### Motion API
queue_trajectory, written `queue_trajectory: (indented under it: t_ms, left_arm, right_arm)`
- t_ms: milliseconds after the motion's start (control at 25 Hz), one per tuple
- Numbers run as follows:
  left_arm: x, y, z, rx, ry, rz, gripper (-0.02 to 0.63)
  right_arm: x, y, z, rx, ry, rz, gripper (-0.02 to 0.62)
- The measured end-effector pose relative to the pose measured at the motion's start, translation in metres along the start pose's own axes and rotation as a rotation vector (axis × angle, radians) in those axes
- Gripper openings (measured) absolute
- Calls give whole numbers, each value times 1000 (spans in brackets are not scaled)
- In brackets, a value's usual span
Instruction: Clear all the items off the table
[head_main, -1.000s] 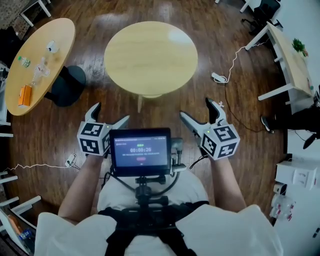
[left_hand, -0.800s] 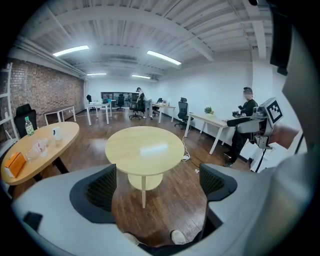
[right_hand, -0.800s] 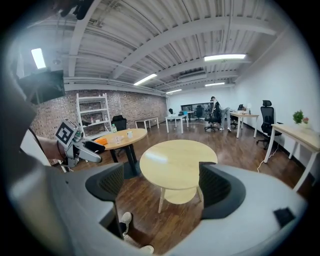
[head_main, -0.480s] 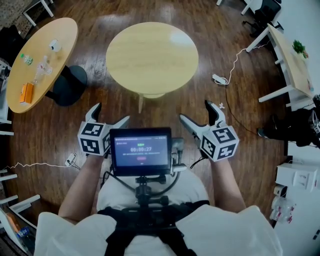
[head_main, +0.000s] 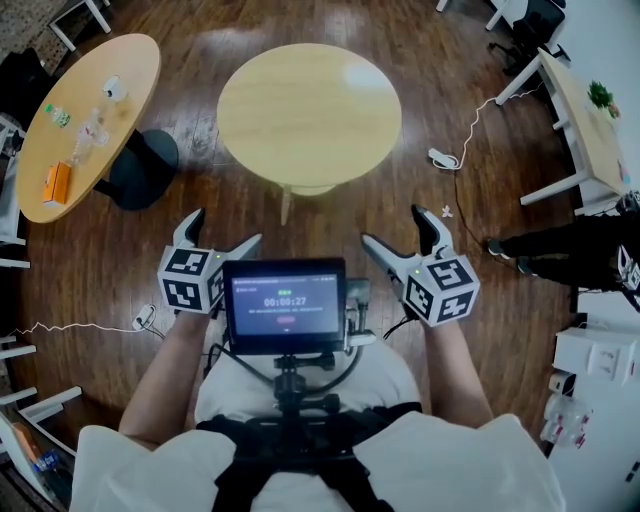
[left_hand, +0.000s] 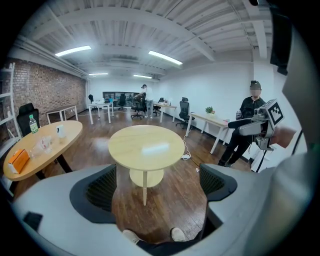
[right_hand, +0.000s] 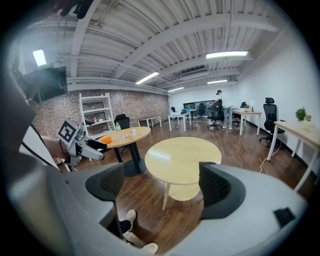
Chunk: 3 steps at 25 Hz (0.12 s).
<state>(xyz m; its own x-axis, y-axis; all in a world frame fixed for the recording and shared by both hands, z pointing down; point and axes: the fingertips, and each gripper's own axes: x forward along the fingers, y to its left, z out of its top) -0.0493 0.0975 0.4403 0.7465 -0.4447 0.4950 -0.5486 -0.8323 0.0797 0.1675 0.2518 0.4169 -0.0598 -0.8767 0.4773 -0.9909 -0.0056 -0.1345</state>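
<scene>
Round pale wooden table (head_main: 310, 115) on one central leg, smooth top catching a glare, just ahead of left gripper (head_main: 226, 226) and right gripper (head_main: 392, 224); both jaws spread apart.

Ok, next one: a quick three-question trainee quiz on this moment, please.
1. True or false: the top of the round table is bare.
2. The orange box lies on: A) the floor, B) the oval table, C) the round table.
3. What do the left gripper and right gripper hold?
Key: 1 true; 2 B; 3 nothing, both stand open.
</scene>
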Motion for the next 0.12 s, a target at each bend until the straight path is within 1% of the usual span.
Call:
queue_trajectory:
  t_ms: [120]
  left_arm:
    - [0,-1,-4,-2,7,-1,518]
  right_arm:
    - [-1,0,-2,4,10,1,477]
